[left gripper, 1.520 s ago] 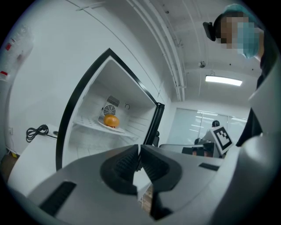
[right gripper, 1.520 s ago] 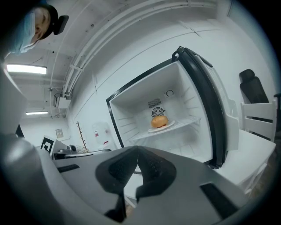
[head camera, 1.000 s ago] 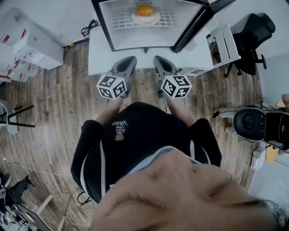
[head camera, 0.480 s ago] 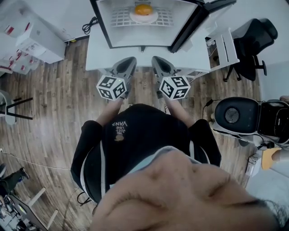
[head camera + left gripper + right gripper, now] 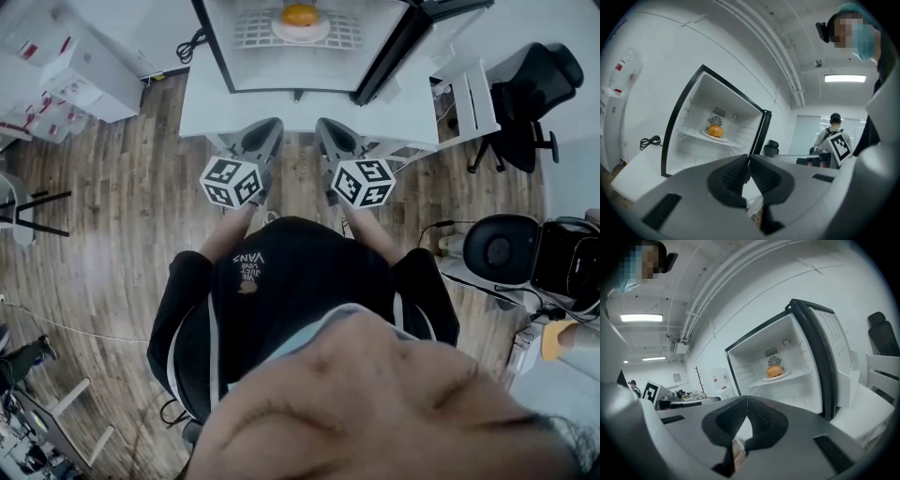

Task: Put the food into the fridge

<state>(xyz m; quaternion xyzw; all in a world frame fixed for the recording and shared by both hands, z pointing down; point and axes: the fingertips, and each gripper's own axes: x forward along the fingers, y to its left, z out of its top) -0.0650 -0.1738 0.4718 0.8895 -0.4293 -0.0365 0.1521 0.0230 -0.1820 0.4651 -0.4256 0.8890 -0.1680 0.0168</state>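
Observation:
A small fridge (image 5: 214, 52) stands open on a white table (image 5: 202, 108), its door (image 5: 394, 56) swung to the right. On its wire shelf lies an orange round food (image 5: 300, 14) on a white plate (image 5: 302, 29). My left gripper (image 5: 270, 129) and right gripper (image 5: 324, 129) are held side by side in front of the table, level and apart from the fridge. Both are shut with nothing between the jaws. The left gripper view shows the food (image 5: 716, 131) beyond the left gripper (image 5: 749, 161). The right gripper view shows the food (image 5: 774, 371) beyond the right gripper (image 5: 746, 404).
A black office chair (image 5: 525, 80) and white shelving (image 5: 469, 94) stand right of the fridge. White boxes (image 5: 70, 80) sit at the left, and a black round device (image 5: 511, 248) is on the floor at the right. A person (image 5: 833, 133) stands far off behind me.
The fridge and its table have slid slightly toward the top of the head view. Both grippers stay shut and side by side. The food has not moved.

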